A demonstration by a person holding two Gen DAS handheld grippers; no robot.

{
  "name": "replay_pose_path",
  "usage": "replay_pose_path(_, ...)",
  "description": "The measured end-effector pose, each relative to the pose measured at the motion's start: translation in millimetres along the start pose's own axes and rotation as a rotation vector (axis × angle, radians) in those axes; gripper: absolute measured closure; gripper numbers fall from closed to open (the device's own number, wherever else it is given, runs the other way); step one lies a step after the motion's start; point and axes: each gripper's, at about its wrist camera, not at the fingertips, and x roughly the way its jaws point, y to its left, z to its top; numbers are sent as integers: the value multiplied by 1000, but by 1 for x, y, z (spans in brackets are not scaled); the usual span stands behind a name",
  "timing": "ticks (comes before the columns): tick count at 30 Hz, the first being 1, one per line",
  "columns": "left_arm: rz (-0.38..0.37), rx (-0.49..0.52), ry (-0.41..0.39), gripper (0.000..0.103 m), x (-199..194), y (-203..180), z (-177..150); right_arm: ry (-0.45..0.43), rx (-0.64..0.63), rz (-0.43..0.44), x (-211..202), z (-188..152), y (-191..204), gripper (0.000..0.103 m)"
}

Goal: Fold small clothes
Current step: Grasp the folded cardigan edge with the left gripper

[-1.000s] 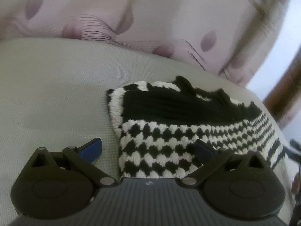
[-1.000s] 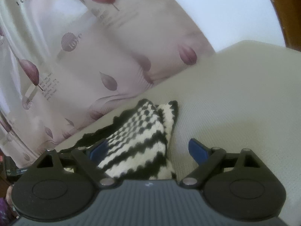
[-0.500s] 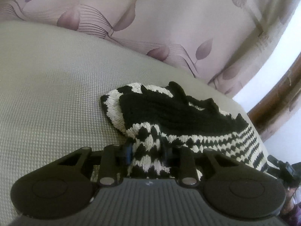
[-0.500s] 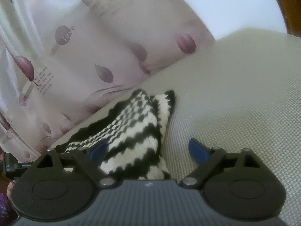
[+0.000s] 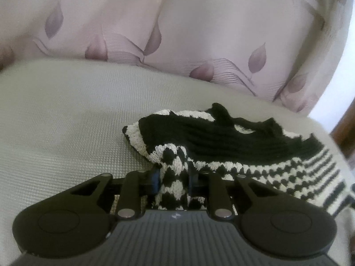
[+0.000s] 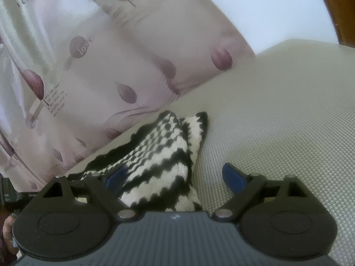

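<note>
Knitted garment (image 5: pixel 221 137) on padded surface (image 5: pixel 66 110)

Left tool (image 5: pixel 174 182) closing; right tool (image 6: pixel 175 177) spread wide.

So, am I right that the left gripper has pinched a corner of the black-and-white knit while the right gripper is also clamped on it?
Not quite: the right gripper is open, its fingers apart beside the knit, as the right wrist view shows. The left gripper does pinch a corner, its jaws closing.

Black-and-cream checked knit garment (image 5: pixel 221 146); mauve leaf-print curtain (image 5: pixel 177 33); grey-green cloth (image 5: pixel 66 115)
</note>
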Motion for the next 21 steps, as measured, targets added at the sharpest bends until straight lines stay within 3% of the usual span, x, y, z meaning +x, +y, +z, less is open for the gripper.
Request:
replay_pose_path(10, 156, 54, 2, 81, -5, -36, 3, -22, -55, -4, -3, -2, 8, 11)
replay_pose_path(21, 189, 67, 6, 81, -14, -63, 11, -47, -39, 27, -8, -3, 5, 11)
